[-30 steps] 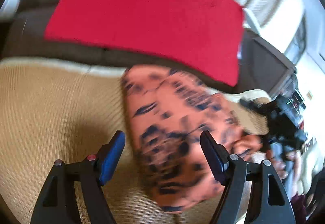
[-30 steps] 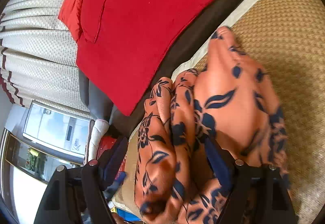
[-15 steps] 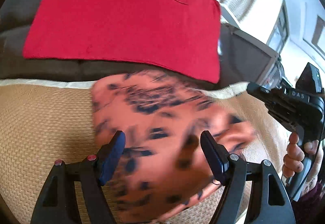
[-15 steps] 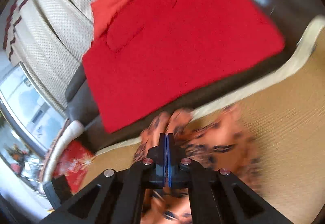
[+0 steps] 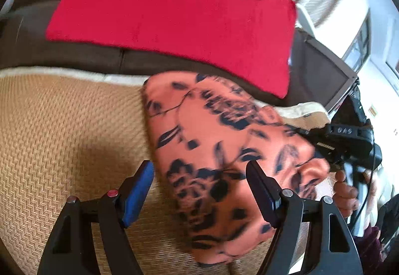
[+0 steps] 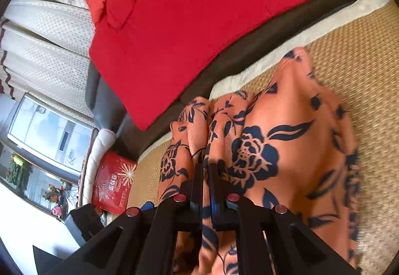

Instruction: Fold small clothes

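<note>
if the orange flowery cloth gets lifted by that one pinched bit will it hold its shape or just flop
Likely flop: the orange floral garment already bunches into soft folds where the right tongs pinch it. It probably weighs little, since thin folds drape over the woven mat. It may drag rather than slide on that textured weave.

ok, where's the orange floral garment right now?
The orange floral garment lies bunched on the woven mat, just below the red cloth. The right gripper pinches its fold; the left gripper straddles it, open.

Red cloth point(image 5: 174, 8) on dark sofa point(image 5: 82, 55); woven mat point(image 5: 62, 130), pale curtain point(image 6: 47, 33).
</note>
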`<control>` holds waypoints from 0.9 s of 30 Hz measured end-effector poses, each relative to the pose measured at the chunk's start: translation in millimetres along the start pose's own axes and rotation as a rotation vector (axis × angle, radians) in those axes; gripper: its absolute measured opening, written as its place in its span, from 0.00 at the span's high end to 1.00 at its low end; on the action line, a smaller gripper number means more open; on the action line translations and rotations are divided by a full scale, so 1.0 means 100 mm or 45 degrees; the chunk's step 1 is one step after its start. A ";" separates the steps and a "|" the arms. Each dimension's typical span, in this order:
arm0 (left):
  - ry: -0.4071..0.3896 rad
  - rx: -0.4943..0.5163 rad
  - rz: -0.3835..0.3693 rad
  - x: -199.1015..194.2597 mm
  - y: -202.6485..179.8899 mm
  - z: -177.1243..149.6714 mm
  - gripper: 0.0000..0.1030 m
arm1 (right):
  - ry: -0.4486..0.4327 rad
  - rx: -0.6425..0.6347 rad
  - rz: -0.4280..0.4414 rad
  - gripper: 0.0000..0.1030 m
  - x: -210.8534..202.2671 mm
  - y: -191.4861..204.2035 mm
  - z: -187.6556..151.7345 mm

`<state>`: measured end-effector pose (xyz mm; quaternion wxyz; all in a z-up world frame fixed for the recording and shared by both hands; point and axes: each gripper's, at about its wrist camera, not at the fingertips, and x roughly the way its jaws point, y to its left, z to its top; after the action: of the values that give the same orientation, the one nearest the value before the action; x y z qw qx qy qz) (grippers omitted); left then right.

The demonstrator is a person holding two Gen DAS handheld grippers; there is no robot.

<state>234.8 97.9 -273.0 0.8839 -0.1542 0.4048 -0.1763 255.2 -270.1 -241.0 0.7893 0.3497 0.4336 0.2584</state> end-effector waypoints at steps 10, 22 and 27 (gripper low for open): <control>0.116 0.089 -0.048 0.28 -0.04 -0.10 0.25 | -0.007 0.072 0.165 0.73 0.08 0.04 -0.01; 0.148 0.092 -0.080 0.42 -0.20 -0.17 0.25 | -0.025 0.051 0.116 0.20 0.33 0.03 0.04; 0.155 0.084 -0.079 0.36 -0.13 -0.16 0.25 | 0.029 -0.060 0.038 0.52 0.72 0.31 0.08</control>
<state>241.7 68.5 -301.7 0.8564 -0.1265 0.4468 -0.2257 294.1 -201.5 -250.3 0.7885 0.3345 0.4309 0.2842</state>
